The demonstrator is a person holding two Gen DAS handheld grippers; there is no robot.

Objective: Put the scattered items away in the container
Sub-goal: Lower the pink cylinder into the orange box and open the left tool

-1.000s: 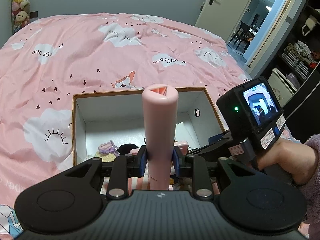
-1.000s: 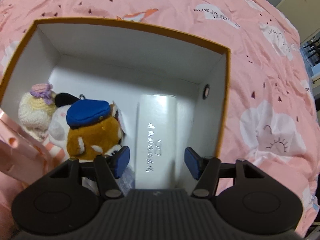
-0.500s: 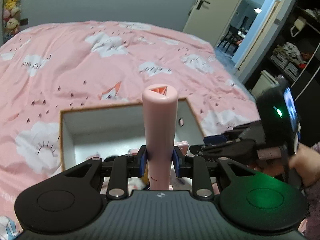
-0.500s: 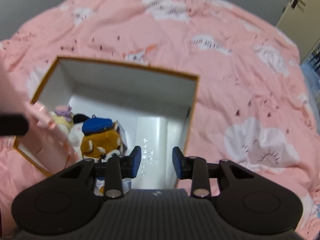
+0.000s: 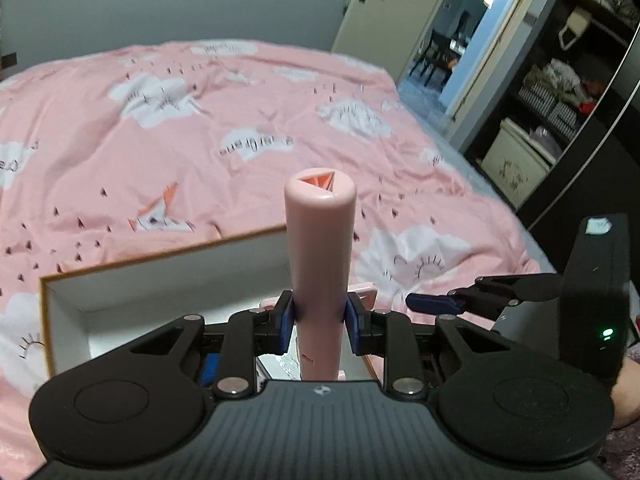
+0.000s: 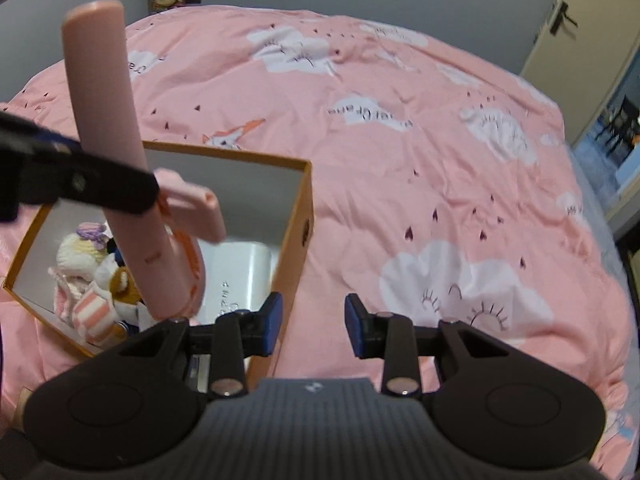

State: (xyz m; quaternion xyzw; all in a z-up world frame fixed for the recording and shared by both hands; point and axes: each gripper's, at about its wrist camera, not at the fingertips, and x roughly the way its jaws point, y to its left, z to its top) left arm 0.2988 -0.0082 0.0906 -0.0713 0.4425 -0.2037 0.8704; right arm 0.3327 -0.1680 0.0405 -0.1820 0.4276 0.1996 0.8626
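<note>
Both wrist views have been pulled up and back from the box (image 6: 296,240) since a second ago: it was filling the right view then, now it sits low and left of the right tongs (image 6: 313,326), and more bedspread (image 6: 400,168) is seen. Right tongs, wide over the box a second ago and narrower half a second ago, are seen parted again and empty, above the bedspread just right of the box wall. Left tongs (image 5: 319,326) are kept clamped on the pink tool (image 5: 320,248), a round-ended handle with a flat arm hinged off it, possibly a hair iron. It is held upright, above the near part of the box, not yet inside.

Judged: right hand's drop is done; the pink tool is next, and it must be lowered and tipped flat to fit.

Already in the box: plush toys (image 6: 92,272) at the left, a silver-white case (image 6: 240,276) at the right beside the wall.

Surface is a bed under a pink cloud-print bedspread, soft, so the box may shift. Grey wall (image 5: 160,0) behind, open door (image 5: 472,40) and dark shelving (image 5: 560,100) to the right of the left tongs.
</note>
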